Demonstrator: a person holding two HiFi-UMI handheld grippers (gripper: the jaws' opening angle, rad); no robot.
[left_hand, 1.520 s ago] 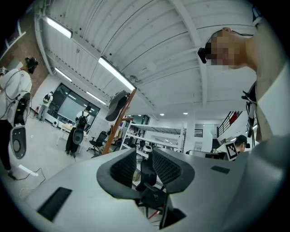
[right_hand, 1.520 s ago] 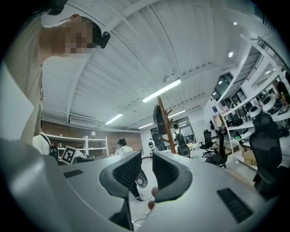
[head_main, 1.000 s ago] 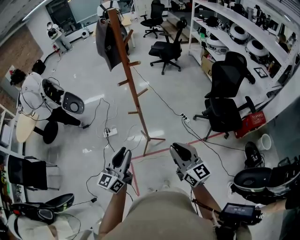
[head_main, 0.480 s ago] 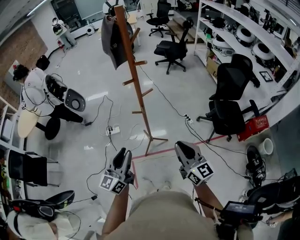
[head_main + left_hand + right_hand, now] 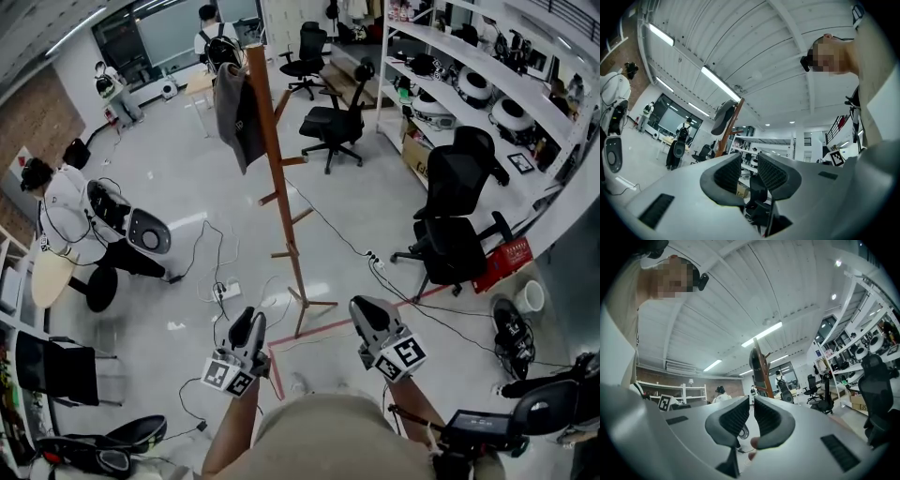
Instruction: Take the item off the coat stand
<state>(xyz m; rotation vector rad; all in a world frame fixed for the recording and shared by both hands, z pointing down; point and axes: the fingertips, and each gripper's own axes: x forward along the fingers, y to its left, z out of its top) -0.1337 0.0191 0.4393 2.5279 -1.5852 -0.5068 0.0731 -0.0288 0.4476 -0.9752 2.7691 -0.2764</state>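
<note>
Item (image 5: 236,108): dark grey, limp fabric (garment or bag, not distinguishable), hung from a peg near the top of the coat stand (image 5: 284,202), on its left side in the head view. The stand is seen as a slim brown wooden pole, leaning in the picture, with short pegs set at intervals and splayed feet on the pale glossy floor (image 5: 169,178).

Left gripper (image 5: 246,319): grey moulded shell, ribbed dark pads. The jaws are held slightly apart with nothing between them. Right gripper (image 5: 362,306): same build. Its jaws have just been closing and are separated by a thin slit only, with nothing caught in it. Both are held low, near the body and well apart from the item, pointed towards the stand.

Surroundings: a red tape line (image 5: 323,328) and loose black cables (image 5: 217,258) with a white power strip (image 5: 228,291) are laid on the floor between the grippers and the stand's feet. Black swivel chairs (image 5: 450,234) are grouped at the right before white shelving (image 5: 487,56). A seated person in white (image 5: 61,202) is noted at the left. Another person with a backpack (image 5: 217,42) is seen beyond the stand.
</note>
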